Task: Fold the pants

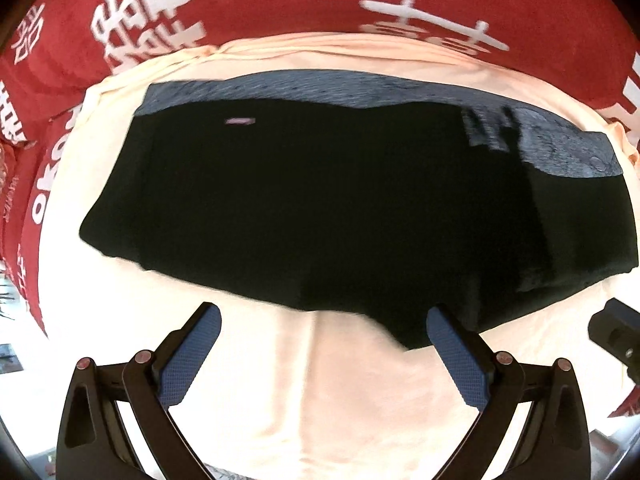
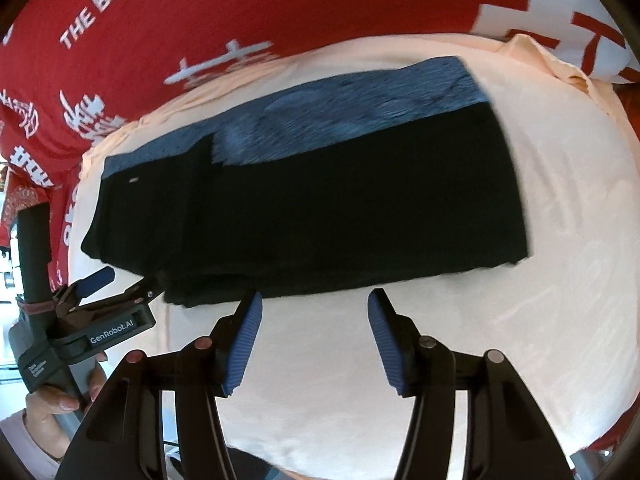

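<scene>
Black pants (image 1: 340, 208) lie folded into a flat rectangle on a cream cloth (image 1: 320, 392), with a grey-blue lining strip (image 1: 312, 88) along the far edge. They show in the right wrist view too (image 2: 320, 208). My left gripper (image 1: 324, 320) is open and empty, its jaws at the pants' near edge. From the right wrist view the left gripper (image 2: 132, 280) sits at the pants' near left corner. My right gripper (image 2: 314, 304) is open and empty, just short of the near edge.
A red bedspread (image 1: 280, 4) with white characters surrounds the cream cloth (image 2: 560, 240). A hand (image 2: 52, 396) holds the left gripper's handle at the lower left. Part of the right gripper's body (image 1: 616, 332) shows at the right edge.
</scene>
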Available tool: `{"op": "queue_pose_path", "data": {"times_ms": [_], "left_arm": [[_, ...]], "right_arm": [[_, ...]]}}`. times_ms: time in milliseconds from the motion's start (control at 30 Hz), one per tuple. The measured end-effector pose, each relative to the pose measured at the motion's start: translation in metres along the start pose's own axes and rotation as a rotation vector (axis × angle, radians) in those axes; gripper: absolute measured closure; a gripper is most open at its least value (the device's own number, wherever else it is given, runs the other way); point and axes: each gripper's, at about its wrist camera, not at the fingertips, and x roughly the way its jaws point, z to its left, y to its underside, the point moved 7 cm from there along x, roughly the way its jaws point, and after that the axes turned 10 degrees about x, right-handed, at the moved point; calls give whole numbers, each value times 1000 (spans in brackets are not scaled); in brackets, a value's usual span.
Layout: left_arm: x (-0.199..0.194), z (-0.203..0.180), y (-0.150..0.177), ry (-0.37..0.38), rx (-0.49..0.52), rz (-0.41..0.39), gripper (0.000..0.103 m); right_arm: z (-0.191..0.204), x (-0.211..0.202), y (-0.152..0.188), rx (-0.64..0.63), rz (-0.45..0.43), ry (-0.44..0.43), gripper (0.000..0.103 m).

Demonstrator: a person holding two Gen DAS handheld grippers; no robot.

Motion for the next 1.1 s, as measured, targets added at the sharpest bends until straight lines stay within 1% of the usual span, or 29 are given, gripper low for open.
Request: {"op": "queue_pose_path", "data": {"times_ms": [167,300,433,533,567,600,633,733,867,933,1100], "left_arm": [[5,41,15,8,-30,4,0],[6,65,29,18,-62,12,0],[7,88,45,34,-105,18,0],[10,103,59,50,-158,39,0],[11,106,62,55,-171,47,0],[13,110,66,60,-182,53,0],[14,112,69,63,-191,58,0],[18,119,75,60,-203,66,0],[22,125,78,78,-230,67,0],[22,127,78,83,-240,61,0],[23,135,75,95,-255,49,0]], "right_arm": [[46,13,18,-23,22,1,44],[79,27,33,-48,55,4,43],[107,40,48,-68,102,10,41],[125,45,57,-84,128,4,41],[132,46,60,-97,135,6,40],[137,46,62,-108,138,7,36],[141,47,63,-117,140,7,33],[153,51,68,-138,155,11,32],[163,56,72,-144,171,24,31],[165,57,73,-149,169,33,23],[164,57,72,-150,150,83,22]]}}
